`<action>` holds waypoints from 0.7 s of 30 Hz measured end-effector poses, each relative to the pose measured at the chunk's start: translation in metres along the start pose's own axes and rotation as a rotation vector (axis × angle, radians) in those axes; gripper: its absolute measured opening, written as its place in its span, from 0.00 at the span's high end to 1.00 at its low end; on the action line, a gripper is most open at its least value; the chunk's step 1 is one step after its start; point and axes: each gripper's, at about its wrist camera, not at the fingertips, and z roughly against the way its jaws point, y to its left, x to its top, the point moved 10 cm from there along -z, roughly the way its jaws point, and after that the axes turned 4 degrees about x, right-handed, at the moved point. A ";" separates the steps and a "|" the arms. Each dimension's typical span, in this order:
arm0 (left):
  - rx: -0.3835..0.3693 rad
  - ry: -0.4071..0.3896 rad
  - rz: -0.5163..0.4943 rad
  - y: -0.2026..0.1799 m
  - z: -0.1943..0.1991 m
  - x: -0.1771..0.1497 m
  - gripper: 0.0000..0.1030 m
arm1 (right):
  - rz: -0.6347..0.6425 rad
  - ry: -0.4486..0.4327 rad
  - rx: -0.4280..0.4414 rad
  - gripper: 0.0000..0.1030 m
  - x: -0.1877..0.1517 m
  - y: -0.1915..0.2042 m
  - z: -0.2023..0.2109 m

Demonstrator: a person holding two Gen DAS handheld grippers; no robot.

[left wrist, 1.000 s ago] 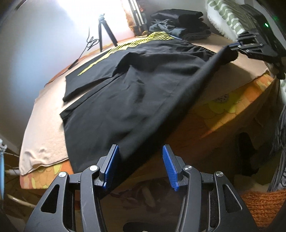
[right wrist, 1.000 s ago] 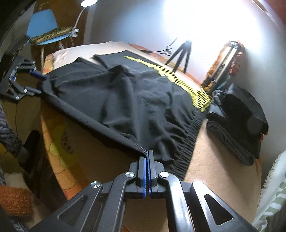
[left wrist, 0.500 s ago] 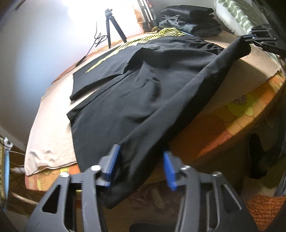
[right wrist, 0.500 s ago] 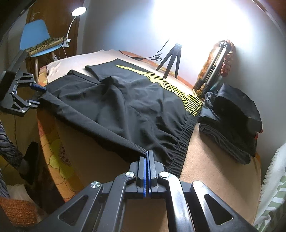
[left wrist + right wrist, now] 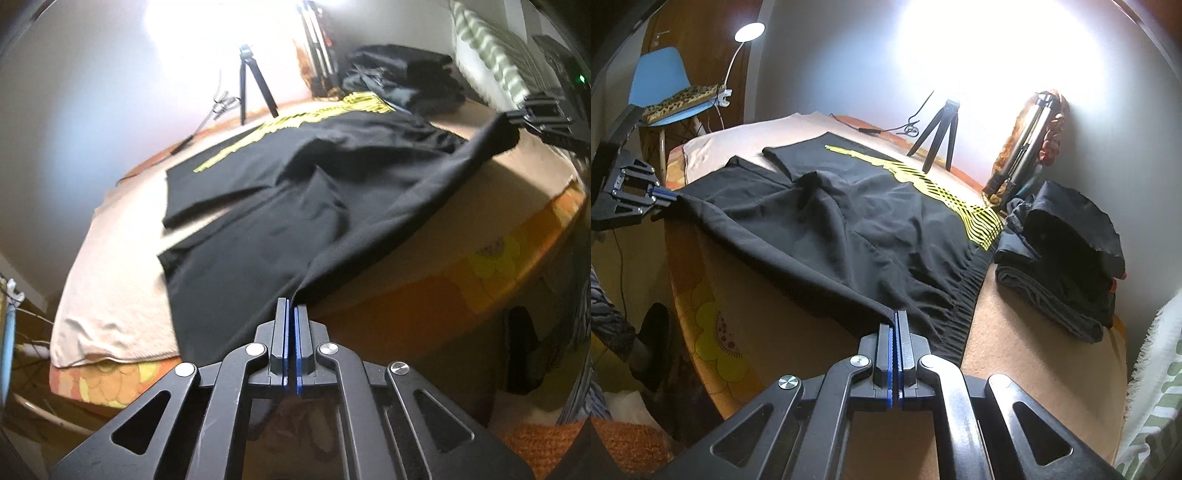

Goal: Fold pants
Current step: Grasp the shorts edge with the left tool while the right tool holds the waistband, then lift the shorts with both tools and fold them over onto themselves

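Left gripper was wide open around the pants hem a second ago; its jaws have just been closing and now pinch the hem end of the near leg, blue pads nearly touching with black fabric caught at the tips. Right gripper same as before: clamped tight on the waistband corner. The pants are black with a yellow stripe pattern down the far leg, spread on a beige blanket over a bed with an orange flowered cover. The near edge is lifted off the blanket and stretched into a taut line between the two grippers; the rest of the fabric lies wrinkled on the bed, far leg flat. In the right wrist view the left gripper shows at the left edge holding the far end of that line. Stack of dark folded clothes just beside the waistband, toward the wall. Small black tripod on the bed's far side, apart from the pants. Blue chair and lit lamp in the back left corner.
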 end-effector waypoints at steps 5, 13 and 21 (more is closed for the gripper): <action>-0.005 0.003 0.035 0.007 -0.007 0.005 0.99 | -0.007 -0.010 -0.019 1.00 0.006 -0.001 0.001; 0.010 -0.013 0.041 0.018 -0.011 0.012 0.99 | -0.014 -0.039 -0.054 1.00 0.022 -0.004 0.003; 0.053 -0.137 0.121 0.049 0.010 0.051 1.00 | -0.021 -0.074 -0.105 1.00 0.040 -0.009 0.009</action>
